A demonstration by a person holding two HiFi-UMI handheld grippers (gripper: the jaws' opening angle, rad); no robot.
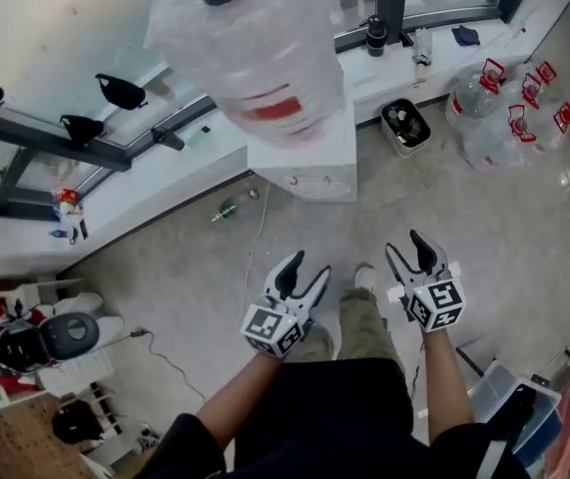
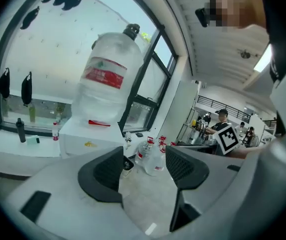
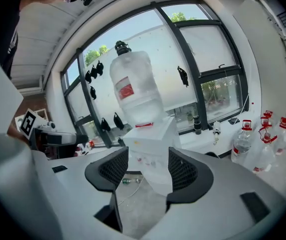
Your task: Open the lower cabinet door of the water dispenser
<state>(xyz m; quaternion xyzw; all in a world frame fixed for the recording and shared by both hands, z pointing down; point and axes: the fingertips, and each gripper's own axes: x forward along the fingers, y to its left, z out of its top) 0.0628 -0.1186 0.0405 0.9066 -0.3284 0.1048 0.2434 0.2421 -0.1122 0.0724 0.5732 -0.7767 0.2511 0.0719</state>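
Note:
A white water dispenser [image 1: 304, 163] stands by the window ledge with a large clear bottle [image 1: 250, 53] upside down on top; its lower cabinet door is hidden from the head view. The dispenser [image 3: 150, 149] shows ahead between the right gripper's jaws, and the dispenser [image 2: 90, 136] sits left of the left gripper's jaws. My left gripper [image 1: 302, 272] is open and empty, well short of the dispenser. My right gripper [image 1: 410, 249] is also open and empty, at about the same distance.
Several spare water bottles [image 1: 509, 108] stand on the floor at the right. A small bin [image 1: 404, 126] sits beside the dispenser. A green bottle [image 1: 227, 209] and a cable [image 1: 257, 242] lie on the floor. Bags and a helmet [image 1: 40, 342] crowd the lower left; a crate [image 1: 509, 397] sits lower right.

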